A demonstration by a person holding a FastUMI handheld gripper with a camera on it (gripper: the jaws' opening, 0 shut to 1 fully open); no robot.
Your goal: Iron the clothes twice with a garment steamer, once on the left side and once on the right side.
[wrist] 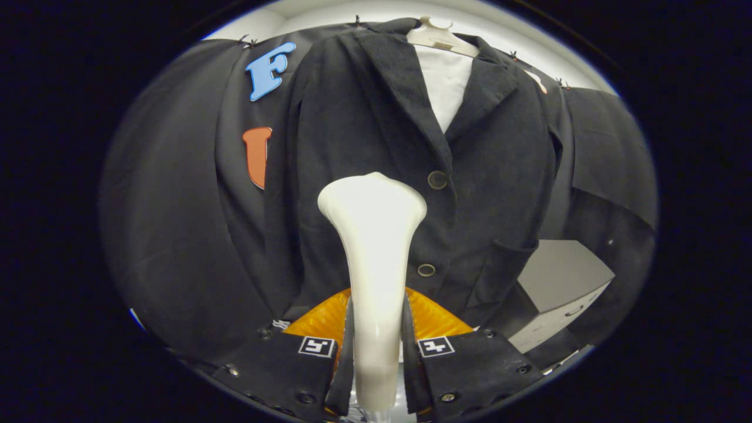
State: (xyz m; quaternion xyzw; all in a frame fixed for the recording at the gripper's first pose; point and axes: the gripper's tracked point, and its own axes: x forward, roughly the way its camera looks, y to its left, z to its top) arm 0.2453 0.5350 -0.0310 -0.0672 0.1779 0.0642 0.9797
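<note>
Gripper view looks along the claw (376,346), whose fingers are clamped narrow on the neck of the white steamer (373,247), both sides pressing it. The steamer's broad head stands just ahead of the fingers, close to the dark jacket (376,117) hanging on a hanger (437,36) beyond; whether it touches the cloth I cannot tell. It sits just to the claw's left of the button line, so one side's pass looks to be in hand. Next calls for a steady stroke along that panel, keeping the head flat and close to the cloth
</note>
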